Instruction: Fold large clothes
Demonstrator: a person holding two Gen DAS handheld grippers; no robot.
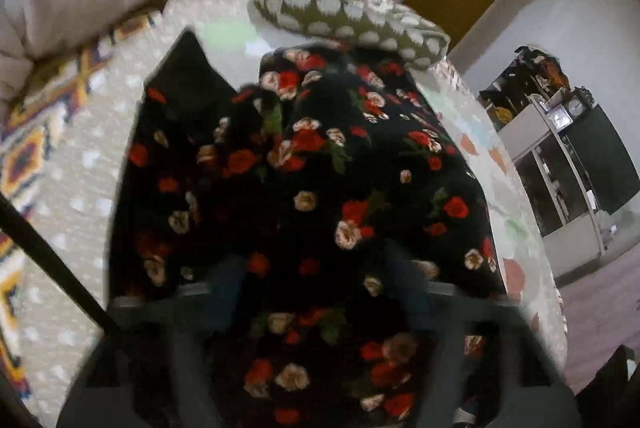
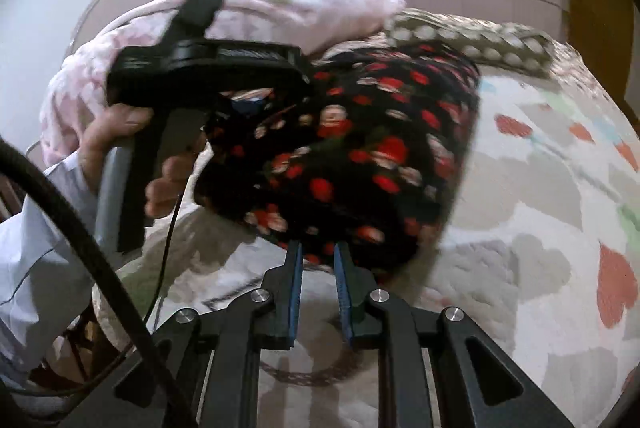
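A black garment with red and cream flowers (image 1: pixel 320 168) lies across the bed and fills the left wrist view. My left gripper (image 1: pixel 316 292) is blurred at the bottom edge, with the cloth bunched between its fingers. In the right wrist view a hand (image 2: pixel 120 124) holds the left gripper (image 2: pixel 248 104) at the garment's (image 2: pixel 360 148) far left edge, which is lifted off the bed. My right gripper (image 2: pixel 319 256) is narrowly closed, its blue pads (image 2: pixel 298 268) pinching the near hem.
The bed carries a cream quilt with heart patches (image 2: pixel 520 208). An olive pillow with white spots (image 1: pixel 352 8) and a pale pink blanket (image 2: pixel 280 12) lie at its far end. A black cable (image 2: pixel 80 236) crosses the left. A grey cabinet (image 1: pixel 560 168) stands beyond the bed.
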